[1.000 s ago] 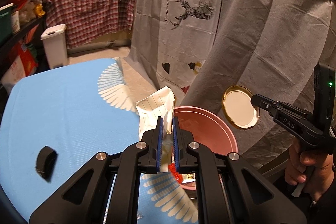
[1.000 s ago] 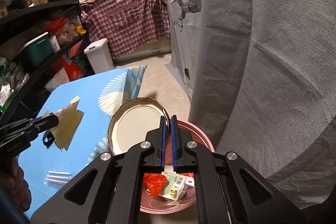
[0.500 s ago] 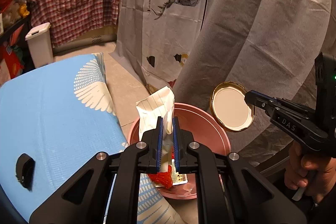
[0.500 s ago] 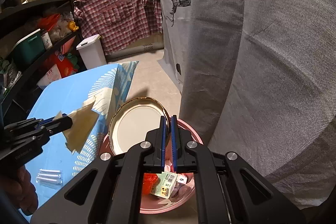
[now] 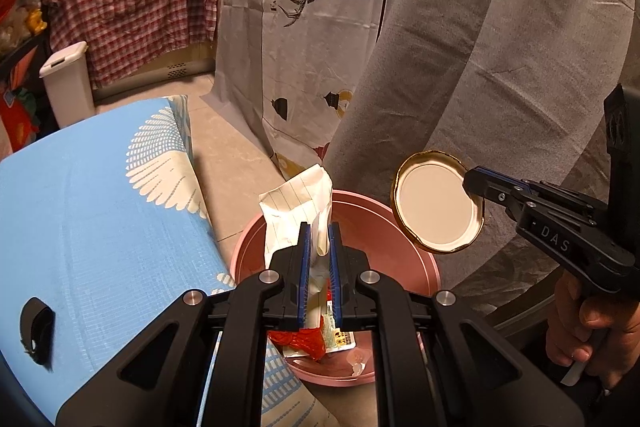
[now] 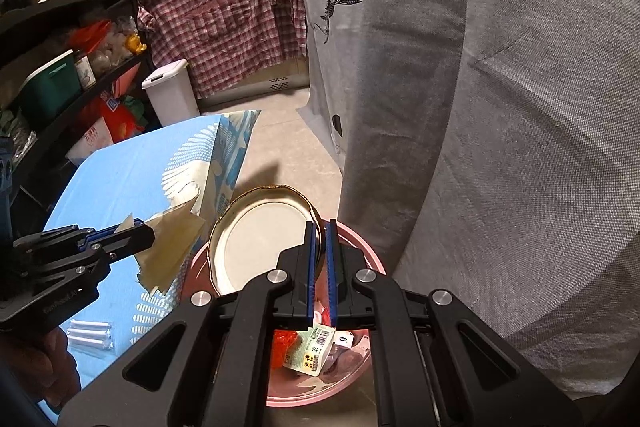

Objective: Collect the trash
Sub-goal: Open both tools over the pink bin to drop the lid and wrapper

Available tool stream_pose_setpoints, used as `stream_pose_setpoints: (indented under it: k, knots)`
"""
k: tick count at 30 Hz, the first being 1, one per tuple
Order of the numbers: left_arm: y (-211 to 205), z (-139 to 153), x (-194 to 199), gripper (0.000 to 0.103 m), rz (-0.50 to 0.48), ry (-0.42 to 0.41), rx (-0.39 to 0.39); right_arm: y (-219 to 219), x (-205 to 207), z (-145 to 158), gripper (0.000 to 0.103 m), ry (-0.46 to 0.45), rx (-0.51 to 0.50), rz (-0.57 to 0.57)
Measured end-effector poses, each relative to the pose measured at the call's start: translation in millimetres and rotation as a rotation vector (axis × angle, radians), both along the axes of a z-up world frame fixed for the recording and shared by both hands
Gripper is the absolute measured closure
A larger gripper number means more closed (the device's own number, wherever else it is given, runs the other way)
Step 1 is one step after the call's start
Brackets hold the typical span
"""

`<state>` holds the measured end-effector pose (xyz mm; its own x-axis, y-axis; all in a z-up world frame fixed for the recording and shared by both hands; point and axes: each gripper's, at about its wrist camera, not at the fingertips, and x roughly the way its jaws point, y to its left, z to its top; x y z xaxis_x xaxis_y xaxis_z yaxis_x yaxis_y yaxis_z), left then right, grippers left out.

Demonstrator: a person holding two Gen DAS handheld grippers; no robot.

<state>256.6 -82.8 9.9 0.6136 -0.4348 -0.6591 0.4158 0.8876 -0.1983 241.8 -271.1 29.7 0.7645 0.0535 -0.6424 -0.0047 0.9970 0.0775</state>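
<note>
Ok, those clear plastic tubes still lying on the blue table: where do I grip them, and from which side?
A judgement: take the clear tubes across their middle, coming straight down from above. They lie flat and side by side on the blue table, so jaws set across their length could pinch the bunch together. Both grippers are full now: the left gripper holds paper, the right gripper a lid.

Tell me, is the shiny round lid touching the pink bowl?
Apart. In the left wrist view the lid, pinched by the right tongs, hangs in the air beside the pink bowl, with grey cloth showing under it.
</note>
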Motion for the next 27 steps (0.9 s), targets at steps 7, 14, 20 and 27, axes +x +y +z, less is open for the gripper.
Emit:
stream_pose_setpoints:
  k: [7, 14, 20, 27]
  knots:
    - [-5, -1, 2, 0.094, -0.015, 0.009, 0.0, -2, 3, -2, 0.096, 0.005, -0.007, -0.004]
    - [-4, -1, 2, 0.074, -0.02, 0.016, -0.005, -6, 8, -6, 0.079, 0.021, -0.009, -0.027]
    - [9, 8, -4, 0.074, -0.004, -0.003, -0.015, -4, 3, 0, 0.068, -0.027, -0.02, -0.028]
    - [40, 28, -18, 0.074, 0.042, -0.042, -0.037, 11, -9, 9, 0.068, -0.08, -0.039, 0.018]
